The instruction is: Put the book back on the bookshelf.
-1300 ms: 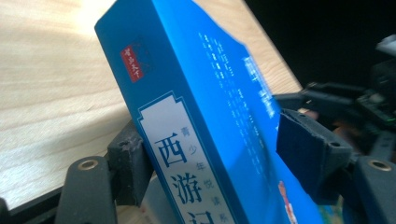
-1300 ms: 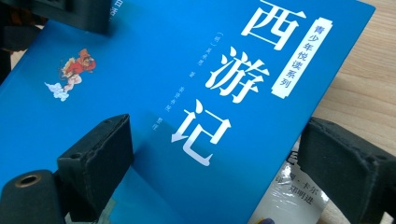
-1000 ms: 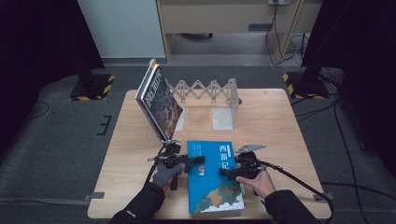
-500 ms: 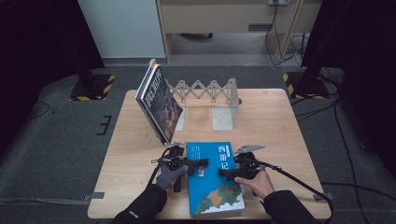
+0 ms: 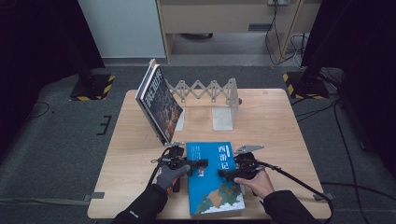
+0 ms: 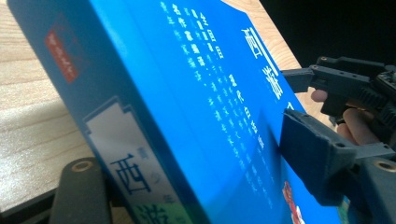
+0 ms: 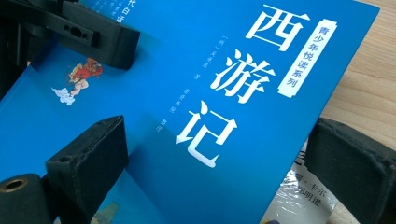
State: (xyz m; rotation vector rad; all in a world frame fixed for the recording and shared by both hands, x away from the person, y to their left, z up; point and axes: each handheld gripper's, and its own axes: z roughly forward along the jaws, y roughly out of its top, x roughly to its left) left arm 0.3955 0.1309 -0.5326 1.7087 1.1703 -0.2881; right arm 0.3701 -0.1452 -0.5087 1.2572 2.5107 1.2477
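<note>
**A:** Two grippers, one book: your left gripper has its jaws closed across the spine edge of the blue book, one finger flat on the cover and the other under the spine. So that side is gripped.

**B:** And my right?

**A:** Your right gripper straddles the opposite edge. One finger lies on the cover, the other sits off the edge, beside what looks like a second, wrapped book underneath. I cannot tell whether that one is clamped or merely resting.

**B:** Which step am I in?

**A:** I judge it the pick-up: the blue book is held between your fingers at the near middle of the table, tilted up on your left side.

**B:** Next?

**A:** Probably lift it evenly with both hands, stand it upright and carry it beyond your fingertips to the folding rack, beside the dark book leaning at its left end. Keep the lower book from dragging along.
</note>
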